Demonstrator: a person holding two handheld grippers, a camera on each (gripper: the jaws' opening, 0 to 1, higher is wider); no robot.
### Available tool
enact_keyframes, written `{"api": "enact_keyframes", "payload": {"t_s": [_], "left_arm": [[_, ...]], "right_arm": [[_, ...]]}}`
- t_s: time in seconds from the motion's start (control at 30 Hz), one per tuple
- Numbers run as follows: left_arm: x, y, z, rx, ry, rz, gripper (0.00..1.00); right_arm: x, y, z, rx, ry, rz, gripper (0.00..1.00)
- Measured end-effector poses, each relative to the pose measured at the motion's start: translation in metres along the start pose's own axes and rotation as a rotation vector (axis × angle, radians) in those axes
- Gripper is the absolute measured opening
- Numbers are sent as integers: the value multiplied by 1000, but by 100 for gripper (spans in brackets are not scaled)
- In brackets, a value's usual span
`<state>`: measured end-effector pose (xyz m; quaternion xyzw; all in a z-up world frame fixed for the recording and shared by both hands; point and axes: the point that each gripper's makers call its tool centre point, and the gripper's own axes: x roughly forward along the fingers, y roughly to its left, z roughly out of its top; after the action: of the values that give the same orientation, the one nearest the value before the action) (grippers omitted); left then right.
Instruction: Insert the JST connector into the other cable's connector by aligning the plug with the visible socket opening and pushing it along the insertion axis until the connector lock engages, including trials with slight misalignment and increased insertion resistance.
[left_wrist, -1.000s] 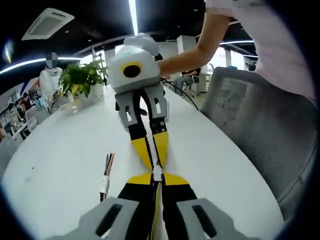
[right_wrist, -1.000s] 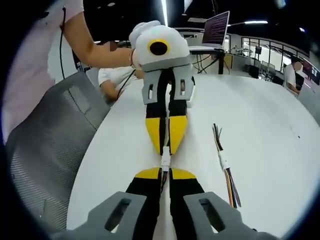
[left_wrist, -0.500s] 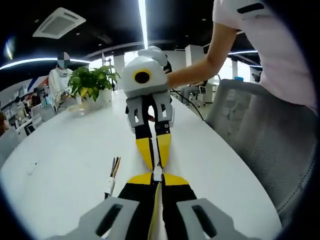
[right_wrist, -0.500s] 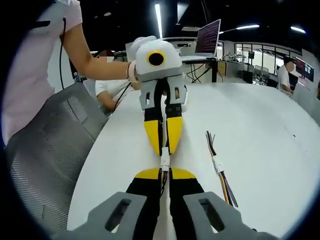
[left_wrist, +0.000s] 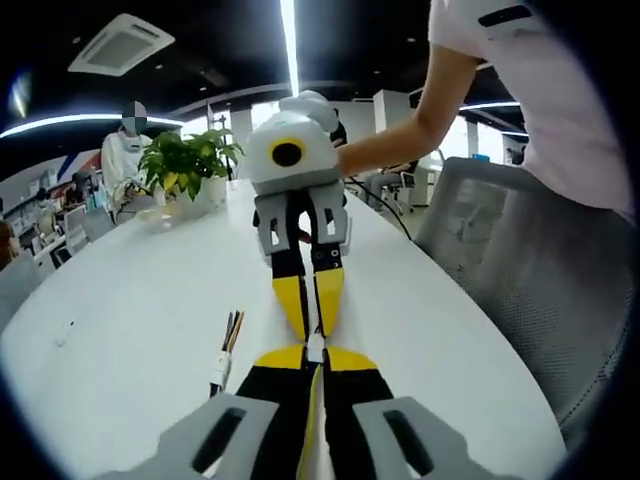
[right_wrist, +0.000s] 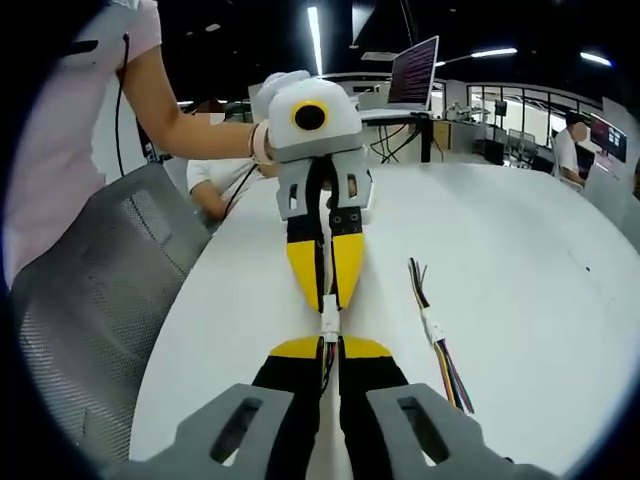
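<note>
Two grippers meet tip to tip over a white surface (left_wrist: 120, 300), with a small white connector between them.

Left gripper view:
- The left gripper (left_wrist: 315, 352) rises from the bottom edge, its yellow-tipped jaws closed together on a cable that runs back between them.
- The JST connector (left_wrist: 315, 347) sits at the jaw tips, just above the surface.
- The right gripper (left_wrist: 310, 325) enters from the far side, pointing straight at the camera. Its yellow jaws are pressed together on the other end of the connector. A person's hand (left_wrist: 335, 160) holds its white body.
- A spare cable (left_wrist: 223, 355), with coloured wires and a white connector part way along, lies on the surface just left of the jaws, apart from them.
- A potted plant (left_wrist: 180, 165) stands on the far part of the surface. A grey mesh chair (left_wrist: 520, 270) stands beside the surface's right edge.

Right gripper view:
- The right gripper (right_wrist: 329, 342) rises from the bottom edge, jaws closed on the connector (right_wrist: 329, 322) and its wires.
- The left gripper (right_wrist: 328, 305) faces the camera, jaws clamped on the far end of the same connector; whether the two halves are fully seated cannot be told.
- The spare cable (right_wrist: 437, 340) lies to the right of the jaws.
- A laptop (right_wrist: 415, 75) stands open in the background. The grey mesh chair (right_wrist: 100, 300) is on the left.
</note>
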<state>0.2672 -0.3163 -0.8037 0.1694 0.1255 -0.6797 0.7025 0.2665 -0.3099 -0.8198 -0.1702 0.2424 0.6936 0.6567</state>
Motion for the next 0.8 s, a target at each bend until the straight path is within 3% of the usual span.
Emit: {"api": "enact_keyframes", "payload": {"t_s": [0.37, 0.8], "left_arm": [[0, 22, -13, -9, 0, 59, 0], [3, 31, -25, -64, -8, 94, 0]], "right_arm": [[5, -23, -4, -84, -8, -48, 2], [11, -36, -14, -127, 25, -68, 3]]}}
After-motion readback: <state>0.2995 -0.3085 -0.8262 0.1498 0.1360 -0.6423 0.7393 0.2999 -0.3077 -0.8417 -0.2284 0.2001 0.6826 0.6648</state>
